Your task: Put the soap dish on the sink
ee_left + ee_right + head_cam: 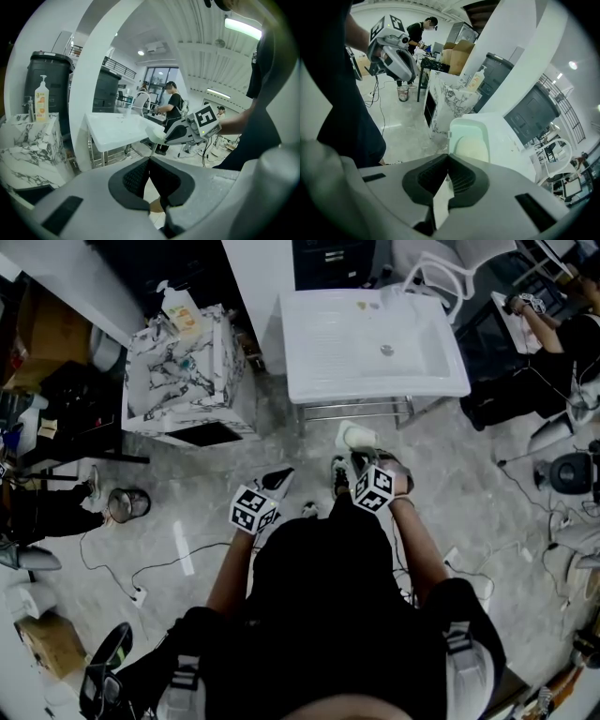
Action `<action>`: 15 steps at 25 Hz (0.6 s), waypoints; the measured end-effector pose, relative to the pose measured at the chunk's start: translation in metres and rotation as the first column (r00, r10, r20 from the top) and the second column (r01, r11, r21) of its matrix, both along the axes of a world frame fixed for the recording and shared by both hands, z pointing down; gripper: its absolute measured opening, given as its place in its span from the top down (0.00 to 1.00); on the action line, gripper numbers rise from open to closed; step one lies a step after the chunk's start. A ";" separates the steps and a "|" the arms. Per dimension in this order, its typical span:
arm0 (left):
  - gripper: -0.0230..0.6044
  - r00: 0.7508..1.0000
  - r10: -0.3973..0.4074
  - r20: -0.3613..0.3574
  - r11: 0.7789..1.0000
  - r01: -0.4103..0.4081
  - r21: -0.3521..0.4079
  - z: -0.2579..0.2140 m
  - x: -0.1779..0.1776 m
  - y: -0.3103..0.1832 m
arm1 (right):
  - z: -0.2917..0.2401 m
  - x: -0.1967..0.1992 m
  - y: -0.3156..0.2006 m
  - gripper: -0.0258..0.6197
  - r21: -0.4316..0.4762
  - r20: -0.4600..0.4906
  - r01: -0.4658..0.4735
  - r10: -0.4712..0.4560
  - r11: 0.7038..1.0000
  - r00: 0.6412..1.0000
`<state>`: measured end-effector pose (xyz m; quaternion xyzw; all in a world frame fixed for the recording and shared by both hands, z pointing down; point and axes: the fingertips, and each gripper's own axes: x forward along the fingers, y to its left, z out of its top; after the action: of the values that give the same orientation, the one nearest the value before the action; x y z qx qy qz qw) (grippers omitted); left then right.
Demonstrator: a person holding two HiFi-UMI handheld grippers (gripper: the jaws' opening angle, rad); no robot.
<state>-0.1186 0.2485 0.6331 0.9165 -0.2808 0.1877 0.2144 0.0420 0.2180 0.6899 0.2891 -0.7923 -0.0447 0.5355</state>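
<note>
The soap dish [357, 436] is pale white-green and hangs over the floor just in front of the white sink [309, 381]. My right gripper [354, 457] is shut on its near edge. In the right gripper view the soap dish [471, 140] fills the space past the right gripper [447, 157], with the sink [513, 145] behind it. My left gripper [281, 476] is beside it on the left, shut on nothing. In the left gripper view the left gripper [149, 159] has its jaws together, and the soap dish [157, 134] shows by the sink [112, 129].
A marble-patterned cabinet [183, 381] with a soap bottle [183, 315] stands left of the sink. A small bin [127, 504] and cables [141, 568] lie on the floor at left. Another person [562, 343] sits at the right; a white chair [441, 273] is behind the sink.
</note>
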 end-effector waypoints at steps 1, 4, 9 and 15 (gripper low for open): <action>0.96 1.000 -0.002 0.000 1.000 0.002 0.000 0.000 0.001 -0.003 | 0.000 0.001 -0.003 0.96 0.000 0.003 0.000 0.000 1.000 1.000; 0.96 1.000 -0.007 0.000 1.000 0.007 -0.003 0.000 0.004 -0.010 | 0.000 0.004 -0.013 0.96 -0.001 0.005 0.001 -0.001 1.000 1.000; 0.96 1.000 -0.012 0.002 1.000 0.012 -0.002 -0.001 0.009 -0.028 | 0.000 0.008 -0.031 0.96 -0.003 -0.001 0.016 -0.016 1.000 1.000; 0.96 1.000 -0.016 0.006 1.000 0.016 0.000 0.000 0.019 -0.049 | 0.003 0.014 -0.049 0.96 -0.010 -0.004 0.022 -0.022 1.000 1.000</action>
<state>-0.0994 0.1997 0.6328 0.9136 -0.2890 0.1886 0.2151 0.0564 0.1687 0.6932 0.2777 -0.7946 -0.0474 0.5378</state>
